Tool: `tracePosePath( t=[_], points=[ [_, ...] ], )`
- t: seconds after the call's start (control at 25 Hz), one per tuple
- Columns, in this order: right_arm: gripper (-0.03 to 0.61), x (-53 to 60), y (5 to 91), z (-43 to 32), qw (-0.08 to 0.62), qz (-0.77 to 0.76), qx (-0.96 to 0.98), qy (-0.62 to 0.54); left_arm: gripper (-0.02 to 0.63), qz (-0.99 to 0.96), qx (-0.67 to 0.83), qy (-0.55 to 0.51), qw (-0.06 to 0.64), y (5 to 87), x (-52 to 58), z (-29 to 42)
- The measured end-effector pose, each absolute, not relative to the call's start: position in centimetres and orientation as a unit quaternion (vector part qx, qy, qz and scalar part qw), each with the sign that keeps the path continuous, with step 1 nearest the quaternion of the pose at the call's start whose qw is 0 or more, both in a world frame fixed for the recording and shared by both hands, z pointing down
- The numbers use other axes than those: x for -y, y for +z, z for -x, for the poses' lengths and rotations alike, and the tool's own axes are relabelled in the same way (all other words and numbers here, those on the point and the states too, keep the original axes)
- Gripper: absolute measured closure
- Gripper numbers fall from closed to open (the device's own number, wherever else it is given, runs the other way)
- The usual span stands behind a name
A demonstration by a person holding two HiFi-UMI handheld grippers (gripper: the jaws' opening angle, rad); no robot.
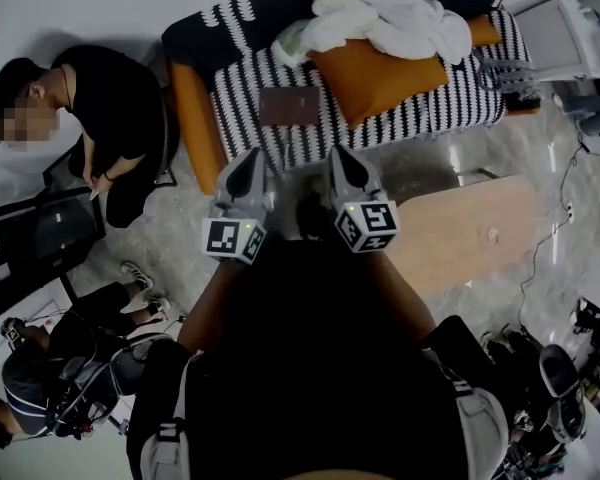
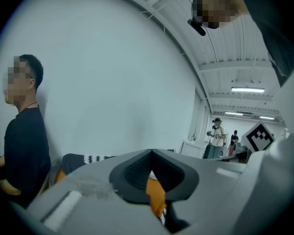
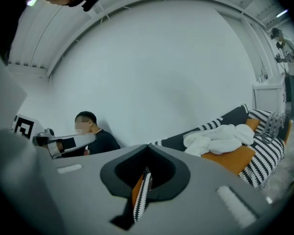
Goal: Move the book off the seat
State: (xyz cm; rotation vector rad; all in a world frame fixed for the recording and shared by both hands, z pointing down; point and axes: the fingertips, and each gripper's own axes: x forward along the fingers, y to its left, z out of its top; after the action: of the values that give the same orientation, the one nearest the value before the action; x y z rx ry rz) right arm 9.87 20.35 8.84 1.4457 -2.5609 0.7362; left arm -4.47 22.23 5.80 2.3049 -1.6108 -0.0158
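A thin brown book (image 1: 289, 105) lies flat on the striped seat of the sofa (image 1: 420, 108), left of an orange cushion (image 1: 380, 73). My left gripper (image 1: 250, 165) and right gripper (image 1: 342, 160) hover side by side just in front of the sofa's near edge, short of the book. Both point toward the book with nothing held. In the left gripper view the left gripper (image 2: 152, 153) has its jaws meeting at the tip. The right gripper (image 3: 148, 148) looks the same in its own view. My jaws hide the book in both gripper views.
A white blanket (image 1: 380, 18) is heaped on the cushion and the sofa back. A person in black (image 1: 100, 118) sits on the floor left of the sofa, by a laptop (image 1: 40, 233). A low wooden table (image 1: 470, 230) stands at my right. Other people and gear crowd the lower left.
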Motion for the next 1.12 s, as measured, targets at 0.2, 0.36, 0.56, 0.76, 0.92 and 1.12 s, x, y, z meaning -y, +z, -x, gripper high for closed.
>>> tracePosePath(
  t=[0.2,0.36,0.56,0.76,0.92,1.12],
  points=[
    [0.569,-17.9,9.9,-10.8,0.06,-0.462,0.849,0.248,0.609,-0.798,0.582,0.004,0.159,6.3,-19.9,3.7],
    [0.571,-15.8,10.8,-11.3,0.064,-0.462,0.845,0.26,0.609,-0.794,0.586,0.008,0.163,6.7,-17.8,3.3],
    [0.569,-14.2,11.9,-10.5,0.073,-0.459,0.844,0.268,0.609,-0.796,0.582,0.009,0.167,7.6,-15.6,3.3],
    [0.569,-13.0,13.3,-9.7,0.076,-0.467,0.835,0.281,0.609,-0.797,0.574,0.013,0.186,9.6,-13.6,3.9],
    [0.571,-12.0,15.3,-9.8,0.089,-0.473,0.825,0.298,0.609,-0.799,0.569,0.027,0.195,11.5,-11.5,3.9],
    [0.569,-9.1,19.6,-10.1,0.103,-0.483,0.811,0.313,0.609,-0.792,0.571,0.032,0.214,15.7,-8.2,4.1]
  ],
)
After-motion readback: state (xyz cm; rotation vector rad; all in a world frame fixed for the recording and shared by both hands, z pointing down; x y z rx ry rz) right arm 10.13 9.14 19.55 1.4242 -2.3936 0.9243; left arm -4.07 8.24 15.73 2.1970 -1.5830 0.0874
